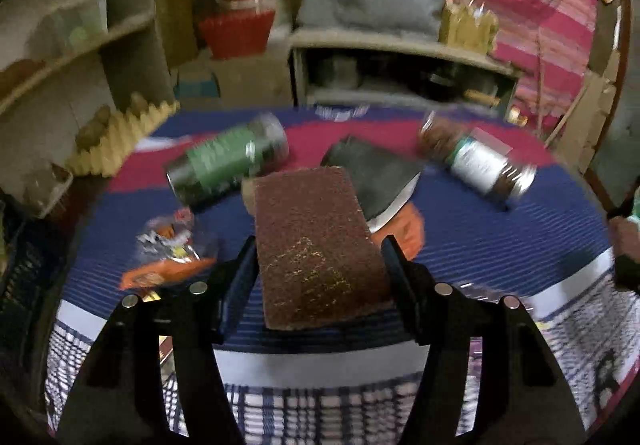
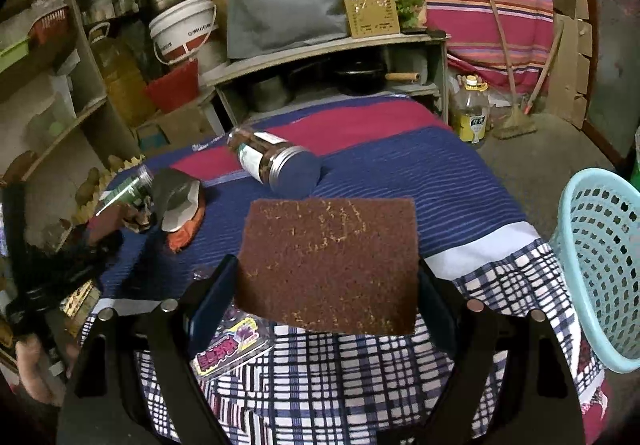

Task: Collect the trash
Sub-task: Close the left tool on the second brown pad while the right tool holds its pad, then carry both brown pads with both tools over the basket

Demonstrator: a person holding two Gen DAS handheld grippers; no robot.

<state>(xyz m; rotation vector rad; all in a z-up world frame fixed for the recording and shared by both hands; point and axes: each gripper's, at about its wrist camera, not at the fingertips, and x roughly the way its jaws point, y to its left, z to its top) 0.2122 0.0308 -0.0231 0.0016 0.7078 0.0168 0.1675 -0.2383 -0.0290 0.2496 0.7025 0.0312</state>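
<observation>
My left gripper is shut on a brown scouring pad and holds it above the striped tablecloth. My right gripper is shut on a second brown scouring pad, held above the cloth. On the table lie a green-label jar, a white-label jar that the right wrist view also shows, a dark pouch over orange packaging, a crumpled snack wrapper and a pink snack packet. The left gripper shows at the left edge of the right wrist view.
A light blue plastic basket stands to the right of the table. Behind the table is a low shelf with pots, a grey bag and a white bucket. Tall shelves stand at left.
</observation>
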